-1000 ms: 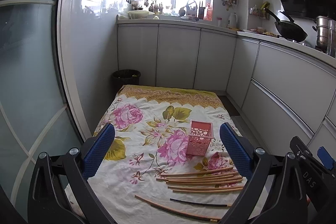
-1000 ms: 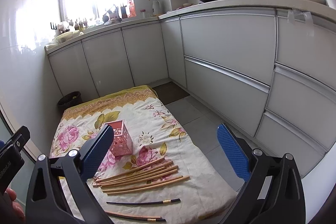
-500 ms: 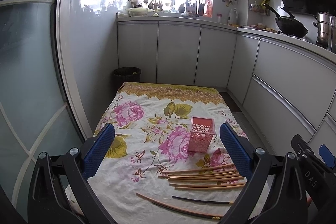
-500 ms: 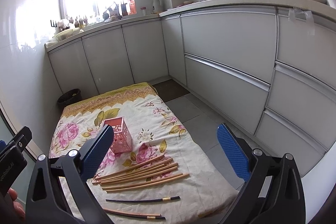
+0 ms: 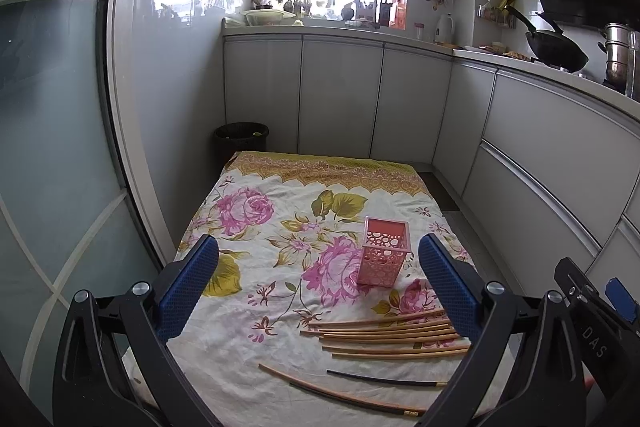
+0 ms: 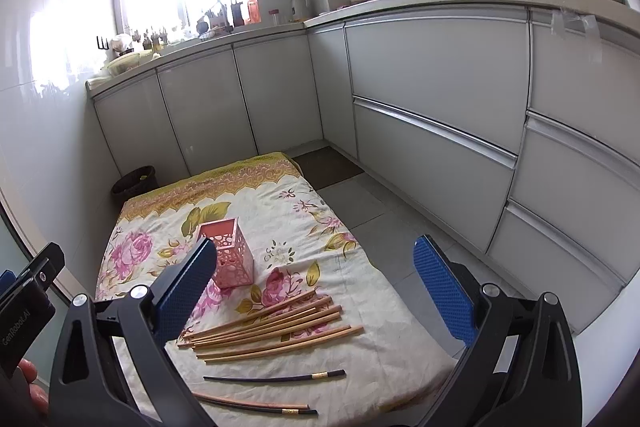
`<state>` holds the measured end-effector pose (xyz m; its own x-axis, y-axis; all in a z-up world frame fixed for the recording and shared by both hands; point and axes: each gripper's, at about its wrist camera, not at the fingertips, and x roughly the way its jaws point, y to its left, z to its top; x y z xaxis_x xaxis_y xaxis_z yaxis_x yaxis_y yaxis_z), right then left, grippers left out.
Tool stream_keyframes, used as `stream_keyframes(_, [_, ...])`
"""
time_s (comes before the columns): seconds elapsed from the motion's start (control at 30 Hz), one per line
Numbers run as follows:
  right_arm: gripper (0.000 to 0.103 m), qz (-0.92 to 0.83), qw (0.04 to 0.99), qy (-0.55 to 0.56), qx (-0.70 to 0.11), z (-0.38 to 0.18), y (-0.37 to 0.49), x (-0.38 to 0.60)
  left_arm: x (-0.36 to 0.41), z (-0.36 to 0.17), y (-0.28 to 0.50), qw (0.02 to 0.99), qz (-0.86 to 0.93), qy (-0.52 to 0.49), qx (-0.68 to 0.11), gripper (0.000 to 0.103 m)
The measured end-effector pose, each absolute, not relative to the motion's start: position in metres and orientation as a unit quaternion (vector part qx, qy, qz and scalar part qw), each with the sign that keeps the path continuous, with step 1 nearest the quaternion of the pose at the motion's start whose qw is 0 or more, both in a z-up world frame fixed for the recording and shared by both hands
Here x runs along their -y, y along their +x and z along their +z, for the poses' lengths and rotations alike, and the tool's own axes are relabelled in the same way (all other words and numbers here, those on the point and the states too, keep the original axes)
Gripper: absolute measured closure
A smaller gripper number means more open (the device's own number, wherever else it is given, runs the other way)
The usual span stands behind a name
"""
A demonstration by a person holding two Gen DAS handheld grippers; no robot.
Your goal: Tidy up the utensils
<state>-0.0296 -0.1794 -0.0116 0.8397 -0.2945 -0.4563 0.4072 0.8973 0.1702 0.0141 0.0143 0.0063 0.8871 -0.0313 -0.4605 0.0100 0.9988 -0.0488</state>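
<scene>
Both tongs [image 5: 318, 285] [image 6: 316, 285] wide open, empty — chopsticks [image 6: 276, 323] below, holder [image 5: 385, 257] beyond, approx.

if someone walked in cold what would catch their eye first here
Probably the flowered cloth spread on the kitchen floor, with a pink perforated holder standing upright on it. Just in front of the holder lies a loose bundle of wooden chopsticks, with darker chopsticks lying apart nearer the camera. Both the left hand-held gripper and the right hand-held gripper hover open above them.
</scene>
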Motion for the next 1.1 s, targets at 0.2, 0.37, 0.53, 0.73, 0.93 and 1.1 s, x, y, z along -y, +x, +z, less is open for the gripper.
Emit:
stream_keyframes(0.2, [0.007, -0.185, 0.950, 0.128, -0.216, -0.012, -0.029, 0.179, -0.015, 0.006, 0.014, 0.971, -0.010, -0.022, -0.239, 0.007])
stream_keyframes(0.37, [0.007, -0.186, 0.949, 0.129, -0.222, -0.014, -0.028, 0.178, -0.015, 0.006, 0.015, 0.971, -0.010, -0.022, -0.240, 0.007])
stream_keyframes(0.53, [0.007, -0.187, 0.947, 0.124, -0.229, -0.016, -0.025, 0.179, -0.016, 0.005, 0.016, 0.970, -0.011, -0.021, -0.242, 0.007])
stream_keyframes(0.73, [0.007, -0.184, 0.950, 0.129, -0.218, -0.012, -0.022, 0.182, -0.012, 0.005, 0.027, 0.969, -0.024, -0.016, -0.246, 0.007])
stream_keyframes(0.93, [0.007, -0.192, 0.939, 0.176, -0.223, -0.010, -0.019, 0.218, 0.032, -0.010, 0.088, 0.919, -0.173, 0.101, -0.339, 0.007])
stream_keyframes(1.1, [0.007, -0.176, 0.906, 0.258, -0.286, -0.041, -0.014, 0.265, 0.098, -0.078, 0.133, 0.798, -0.288, 0.250, -0.466, 0.007])
